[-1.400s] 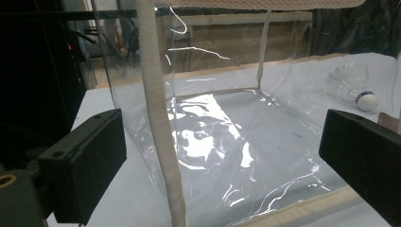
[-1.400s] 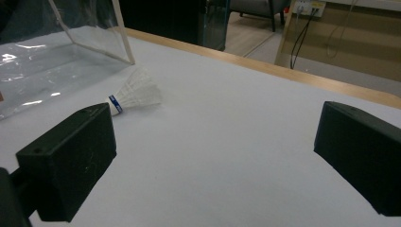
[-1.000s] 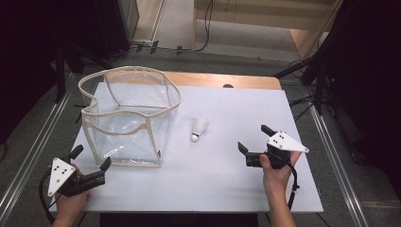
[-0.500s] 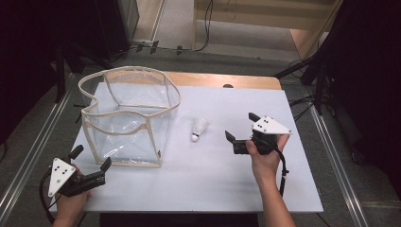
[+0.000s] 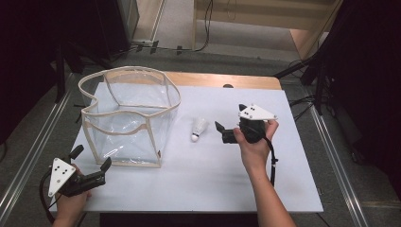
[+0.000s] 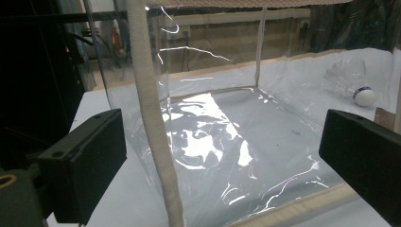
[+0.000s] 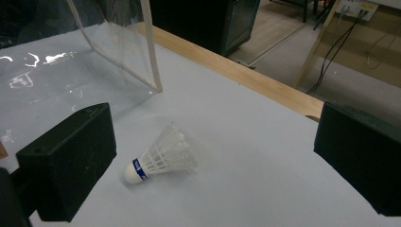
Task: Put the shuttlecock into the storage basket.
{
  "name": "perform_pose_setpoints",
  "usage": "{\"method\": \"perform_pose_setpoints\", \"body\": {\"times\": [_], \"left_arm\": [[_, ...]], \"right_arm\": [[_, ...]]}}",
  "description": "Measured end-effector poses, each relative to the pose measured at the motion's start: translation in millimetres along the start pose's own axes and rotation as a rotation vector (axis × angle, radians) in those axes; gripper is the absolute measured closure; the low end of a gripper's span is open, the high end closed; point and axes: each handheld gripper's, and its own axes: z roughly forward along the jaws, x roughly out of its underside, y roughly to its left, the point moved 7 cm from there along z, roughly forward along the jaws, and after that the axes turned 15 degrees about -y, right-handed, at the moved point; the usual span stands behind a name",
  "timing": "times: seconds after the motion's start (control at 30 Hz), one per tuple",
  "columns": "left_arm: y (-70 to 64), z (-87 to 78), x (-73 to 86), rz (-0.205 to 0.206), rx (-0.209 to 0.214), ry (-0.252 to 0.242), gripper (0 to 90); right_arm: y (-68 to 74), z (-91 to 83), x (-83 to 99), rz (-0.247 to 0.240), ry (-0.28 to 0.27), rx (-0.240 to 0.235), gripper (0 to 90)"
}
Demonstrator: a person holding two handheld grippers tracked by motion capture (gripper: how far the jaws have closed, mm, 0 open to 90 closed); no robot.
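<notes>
Right forearm stretched forward over the white desk (image 5: 293, 156), hand wrapped around the right tongs (image 5: 230, 122), aimed left toward the shuttlecock (image 5: 199, 128). Shuttlecock lying on its side just beyond the tips, cork end nearest the near desk edge, close to the clear plastic bag (image 5: 130, 118) but apart from it. Jaws spread wide, holding nothing, touching nothing. Left hand low at the near left corner, left tongs (image 5: 90, 165) also wide apart and empty, pointed at the bag's near wall, possibly just short of contact.

Glossy clear plastic bag (image 5: 130, 120), cloth-trimmed; matt white tabletop (image 5: 208, 179).
</notes>
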Motion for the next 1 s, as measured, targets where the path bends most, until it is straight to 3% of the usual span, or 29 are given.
{"method": "perform_pose_setpoints", "body": {"times": [0.27, 0.5, 0.9, 0.93, 0.97, 1.0], "left_arm": [[0.4, 0.0, -0.1, -0.002, 0.001, -0.001, 2.3], [0.5, 0.0, -0.3, -0.004, 0.001, -0.002, 2.3], [0.7, 0.0, -0.4, -0.007, 0.003, -0.002, 2.3], [0.6, 0.0, -0.4, -0.008, 0.003, -0.002, 2.3], [0.6, -0.1, -0.4, -0.007, 0.004, -0.002, 2.3], [0.6, -0.1, -0.4, -0.006, 0.004, -0.002, 2.3]], "right_arm": [[7.4, 17.2, -0.7, 0.005, 0.050, -0.028, 0.0], [17.9, 32.4, 3.6, 0.050, 0.115, -0.057, 0.0], [33.1, 51.1, 23.4, 0.078, 0.214, -0.123, 0.0], [33.5, 51.5, 25.1, 0.080, 0.221, -0.124, 6.7], [32.1, 52.8, 29.6, 0.081, 0.233, -0.108, 18.9], [31.4, 53.5, 33.3, 0.081, 0.245, -0.107, 19.1]]}}
